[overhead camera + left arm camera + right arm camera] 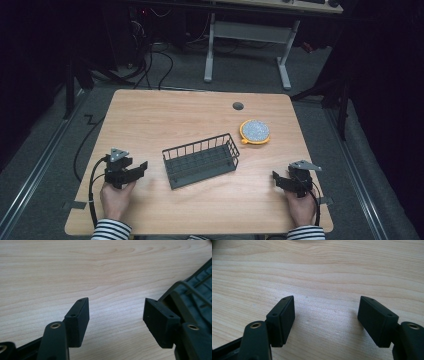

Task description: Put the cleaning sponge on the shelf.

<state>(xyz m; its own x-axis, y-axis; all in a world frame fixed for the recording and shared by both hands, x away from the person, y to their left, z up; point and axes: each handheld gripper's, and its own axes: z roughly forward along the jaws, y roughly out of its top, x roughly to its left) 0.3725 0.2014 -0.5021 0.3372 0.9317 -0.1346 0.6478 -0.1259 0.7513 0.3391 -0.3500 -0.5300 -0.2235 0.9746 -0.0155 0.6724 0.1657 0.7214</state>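
Seen from the high view, a light wooden tabletop (150, 115) carries two objects and both hand-held tools. A dark wire basket (201, 160) lies near the middle, its long axis running slantwise from near left to far right, and it holds nothing. To its far right, well apart from it, rests a round orange-rimmed disc (255, 131) with a speckled grey face; farther back a small dark hole (238, 106) marks the wood.

The left tongs (141, 168) sit at the near left, gripped by a hand (117, 197) in a striped sleeve, and point to the right toward the basket's near-left end, close to it but not touching. In the left gripper view the tongs (116, 316) stand wide apart with bare wood between the jaws; the basket's corner (193, 290) shows just beyond the right-hand jaw.

The right tongs (278, 180) lie at the near right, held by the other hand (300, 207), and point left across the tabletop, apart from both basket and disc. In the right gripper view these tongs (327, 315) are likewise spread wide and grasp nothing, with bare wood grain (324, 270) ahead of them.
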